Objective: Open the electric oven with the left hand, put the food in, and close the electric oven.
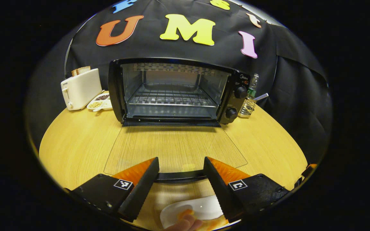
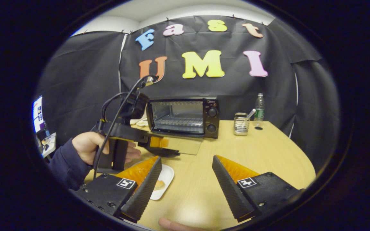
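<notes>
Left gripper (image 1: 181, 173): jaws spread, either side of the door handle (image 1: 180, 176), not pinching it; beneath it a white plate (image 1: 201, 208) with what looks like orange food (image 1: 186, 212), partly hidden. Right gripper (image 2: 186, 170): jaws spread, empty, above the wooden table (image 2: 268, 150). Farther off, the oven (image 1: 175, 91) stands with its glass door (image 1: 175, 147) folded down flat, rack (image 1: 172, 98) bare; toaster (image 1: 80, 88) beside it.

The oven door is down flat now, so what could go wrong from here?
The left gripper sits open around the door handle; lifting carelessly could swing the glass door back up. The white plate of food lies below the lowered door, so raising it might knock the door's edge.
</notes>
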`<state>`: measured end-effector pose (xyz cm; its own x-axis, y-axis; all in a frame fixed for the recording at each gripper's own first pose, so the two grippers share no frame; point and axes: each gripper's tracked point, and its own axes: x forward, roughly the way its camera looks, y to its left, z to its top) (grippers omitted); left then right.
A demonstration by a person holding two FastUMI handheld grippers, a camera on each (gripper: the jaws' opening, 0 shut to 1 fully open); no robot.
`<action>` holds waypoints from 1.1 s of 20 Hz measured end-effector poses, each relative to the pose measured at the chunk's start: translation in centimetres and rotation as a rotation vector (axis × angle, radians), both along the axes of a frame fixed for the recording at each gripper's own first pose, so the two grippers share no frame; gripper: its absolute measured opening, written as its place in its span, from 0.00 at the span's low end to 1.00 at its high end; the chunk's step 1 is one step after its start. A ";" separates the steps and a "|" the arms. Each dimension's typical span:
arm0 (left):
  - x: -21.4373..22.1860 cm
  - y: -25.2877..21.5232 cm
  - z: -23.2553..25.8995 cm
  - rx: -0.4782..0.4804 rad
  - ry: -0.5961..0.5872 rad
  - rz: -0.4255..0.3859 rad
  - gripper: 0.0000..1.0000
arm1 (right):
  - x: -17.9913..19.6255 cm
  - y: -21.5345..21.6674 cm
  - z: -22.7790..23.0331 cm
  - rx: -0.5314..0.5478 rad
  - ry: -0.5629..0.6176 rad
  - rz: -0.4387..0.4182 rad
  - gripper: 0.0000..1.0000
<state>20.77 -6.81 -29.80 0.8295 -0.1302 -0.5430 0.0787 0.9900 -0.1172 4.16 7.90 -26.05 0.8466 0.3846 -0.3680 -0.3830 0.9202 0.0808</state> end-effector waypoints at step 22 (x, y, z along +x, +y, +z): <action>-15.7 12.7 11.7 -0.129 -0.378 0.134 0.94 | -0.3 12.2 -5.8 -0.054 0.334 0.406 0.53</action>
